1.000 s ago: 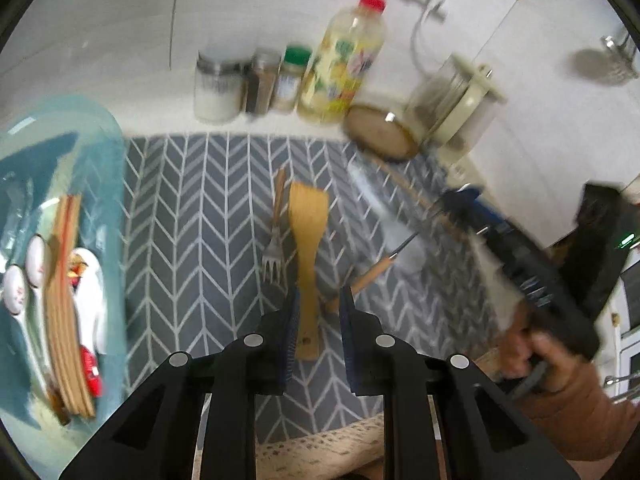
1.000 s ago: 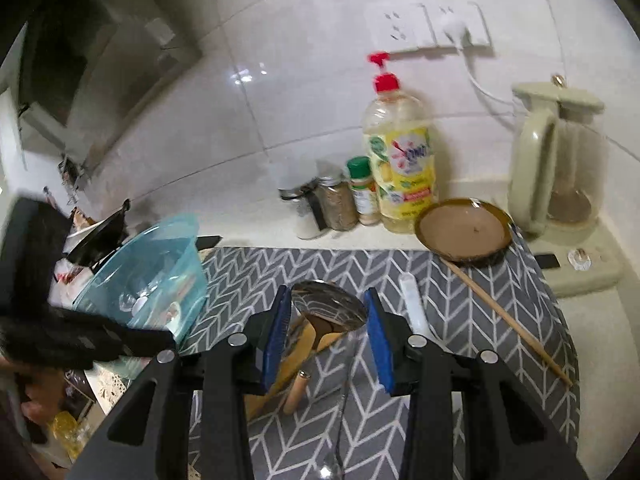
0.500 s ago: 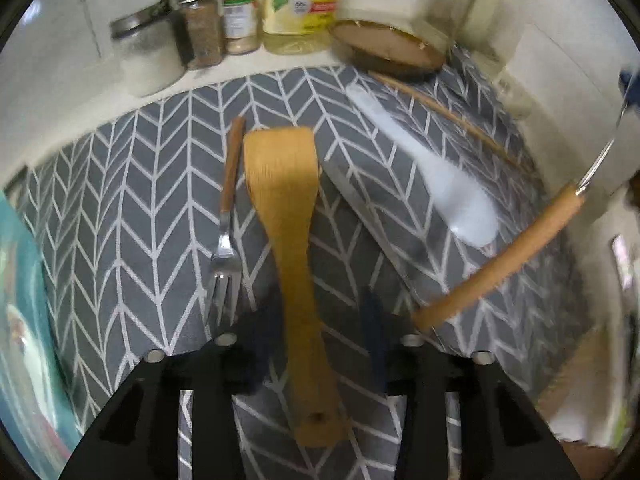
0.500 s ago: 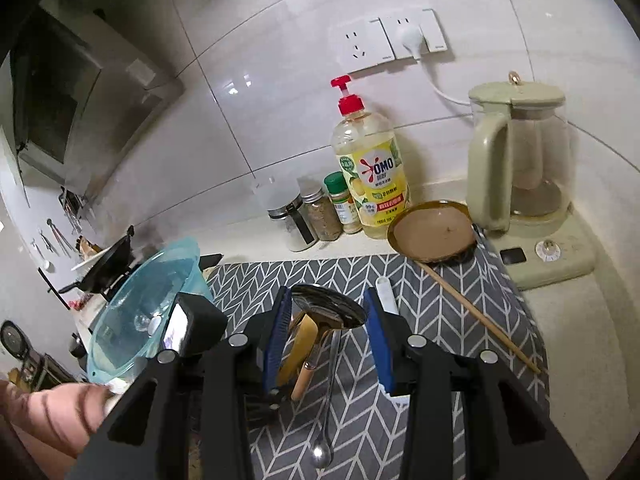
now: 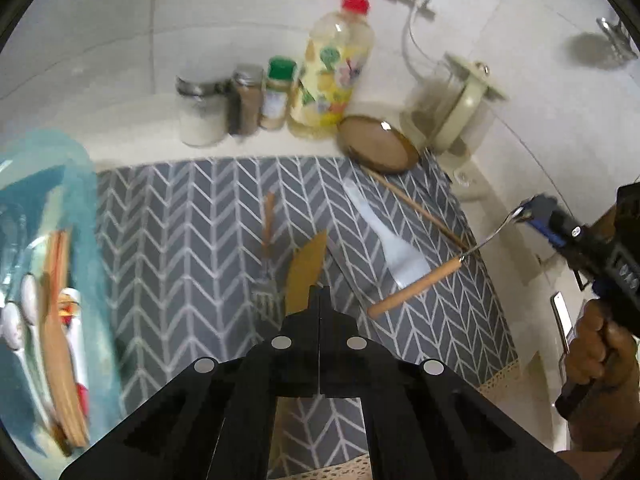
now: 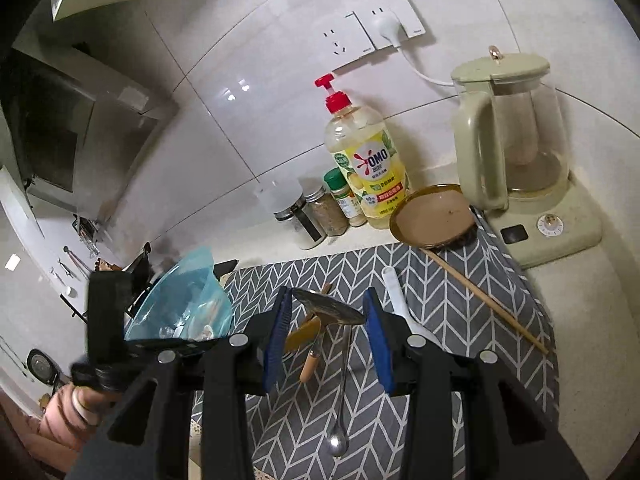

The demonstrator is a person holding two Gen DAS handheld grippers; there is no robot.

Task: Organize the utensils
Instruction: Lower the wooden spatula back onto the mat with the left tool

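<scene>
My left gripper (image 5: 319,294) is shut on the handle of the wooden spatula (image 5: 305,274) and holds it above the grey chevron mat (image 5: 180,232). My right gripper (image 6: 326,322) is shut on the bowl of a metal ladle (image 6: 330,308) with a wooden handle (image 5: 414,289), held off the mat. In the left wrist view it shows at the right (image 5: 532,210). A fork (image 5: 266,264), a white spoon (image 5: 386,236) and a chopstick (image 5: 416,208) lie on the mat. The blue basin (image 5: 48,280) at left holds several utensils.
Spice jars (image 5: 240,100), a dish soap bottle (image 5: 332,72), a brown saucer (image 5: 378,144) and a kettle (image 5: 452,108) line the back wall. A metal spoon (image 6: 340,412) lies on the mat. The counter edge is at the front.
My left gripper went down over the wooden spatula, shut on its handle and lifted it. My right gripper kept its hold on the ladle and rose a little.
</scene>
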